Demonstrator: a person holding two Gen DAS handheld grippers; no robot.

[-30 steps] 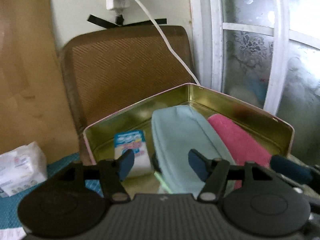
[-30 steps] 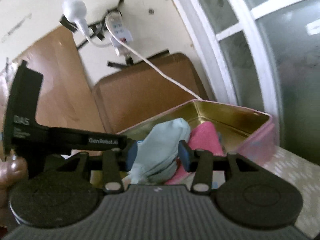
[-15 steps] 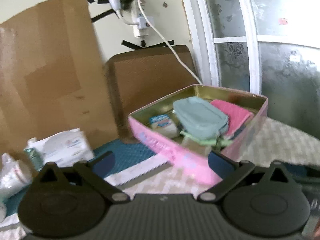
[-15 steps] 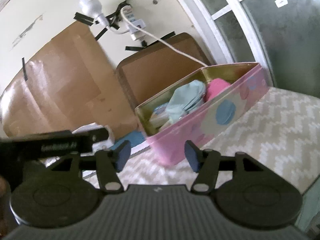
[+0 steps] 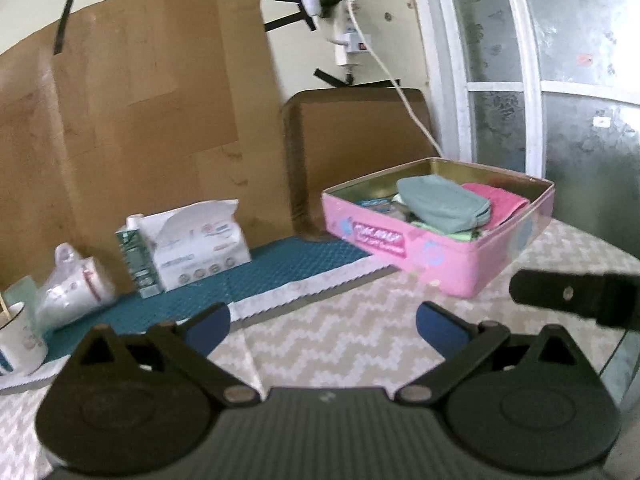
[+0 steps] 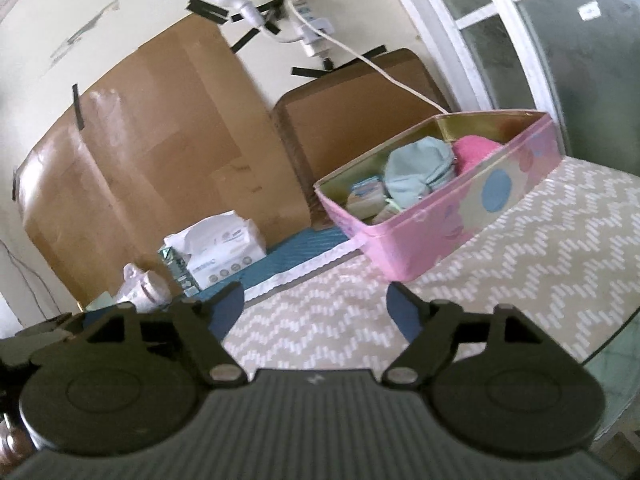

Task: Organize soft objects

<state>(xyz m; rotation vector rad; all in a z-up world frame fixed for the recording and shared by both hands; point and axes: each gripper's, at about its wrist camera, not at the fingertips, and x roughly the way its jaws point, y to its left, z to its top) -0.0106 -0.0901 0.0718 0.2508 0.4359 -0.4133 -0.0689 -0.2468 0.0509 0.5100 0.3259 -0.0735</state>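
Note:
A pink tin box (image 5: 404, 244) stands at the back right of the table; it also shows in the right wrist view (image 6: 448, 240). Inside lie a grey-green pouch (image 5: 444, 204), a pink towel (image 5: 500, 200) and a small blue-and-white packet (image 5: 372, 202). The pouch (image 6: 420, 172) and towel (image 6: 476, 152) show in the right wrist view too. My left gripper (image 5: 322, 330) is open and empty, well in front of the box. My right gripper (image 6: 316, 314) is open and empty, also back from the box.
A tissue pack (image 5: 196, 236) and a bagged mug (image 5: 76, 280) sit on a teal mat (image 5: 280, 268) at the left. Another mug (image 5: 16, 340) stands at the far left. Cardboard (image 5: 132, 120) lines the wall. The table edge (image 6: 600, 352) runs at the right.
Both grippers have pulled back from over the box and opened wider. The pouch stays in the box.

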